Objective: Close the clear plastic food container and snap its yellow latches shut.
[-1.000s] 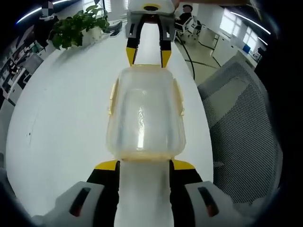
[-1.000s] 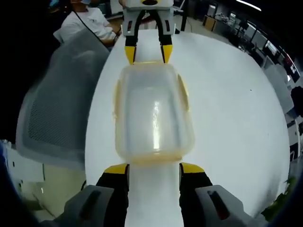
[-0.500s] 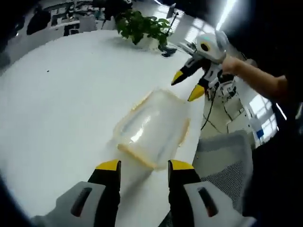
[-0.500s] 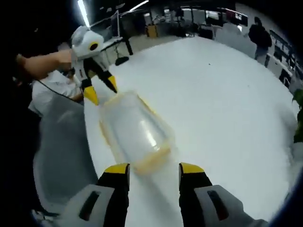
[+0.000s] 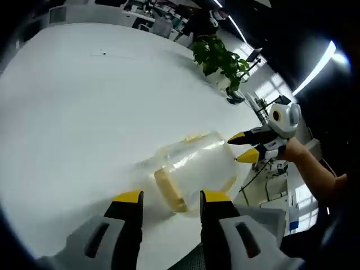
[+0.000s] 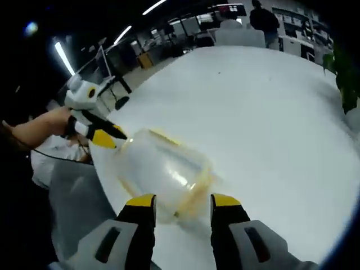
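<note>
Clear plastic food container (image 5: 194,169) lying on white table (image 5: 84,112), left gripper (image 5: 167,198) jaws spread apart just short of its yellow latch (image 5: 169,190), right gripper (image 6: 183,200) jaws likewise parted, gripping nothing.

Left gripper (image 5: 169,198), right gripper (image 6: 183,199): grey bodies, black yellow-tipped jaws.

1. Ceiling strip lights (image 5: 315,70) are glaring overhead, lighting the white table (image 5: 84,112) brightly and evenly.
2. Motion blur is smearing the clear container (image 6: 160,169) in the right gripper view.
3. Fisheye distortion is bending the table edge in both views.
4. Window light (image 5: 270,90) is washing out the background.
</note>
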### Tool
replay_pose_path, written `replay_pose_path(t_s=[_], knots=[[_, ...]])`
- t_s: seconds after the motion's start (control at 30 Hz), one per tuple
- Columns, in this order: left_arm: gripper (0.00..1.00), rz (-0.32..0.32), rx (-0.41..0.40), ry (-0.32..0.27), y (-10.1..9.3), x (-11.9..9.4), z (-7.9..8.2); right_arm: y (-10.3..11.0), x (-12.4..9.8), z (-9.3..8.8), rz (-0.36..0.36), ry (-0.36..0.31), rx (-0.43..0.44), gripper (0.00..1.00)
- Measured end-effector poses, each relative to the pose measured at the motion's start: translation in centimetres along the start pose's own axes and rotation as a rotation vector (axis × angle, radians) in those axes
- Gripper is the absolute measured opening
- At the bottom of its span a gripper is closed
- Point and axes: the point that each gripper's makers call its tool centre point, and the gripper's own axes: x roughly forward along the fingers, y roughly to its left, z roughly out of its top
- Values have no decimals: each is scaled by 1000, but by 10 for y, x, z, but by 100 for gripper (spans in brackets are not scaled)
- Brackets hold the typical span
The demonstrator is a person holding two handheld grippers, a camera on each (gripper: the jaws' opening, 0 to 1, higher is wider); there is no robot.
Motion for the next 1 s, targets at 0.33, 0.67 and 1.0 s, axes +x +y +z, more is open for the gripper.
replay_pose_path(t_s=[0.33, 0.67, 1.0], knots=[[39, -11, -26, -30, -12, 13, 0, -2, 13, -11, -12, 48, 0, 33], [23, 24, 5, -29, -13, 17, -6, -2, 14, -11, 8, 60, 20, 31], [24, 68, 45, -10, -16, 24, 0, 0, 13, -14, 23, 46, 65, 27]])
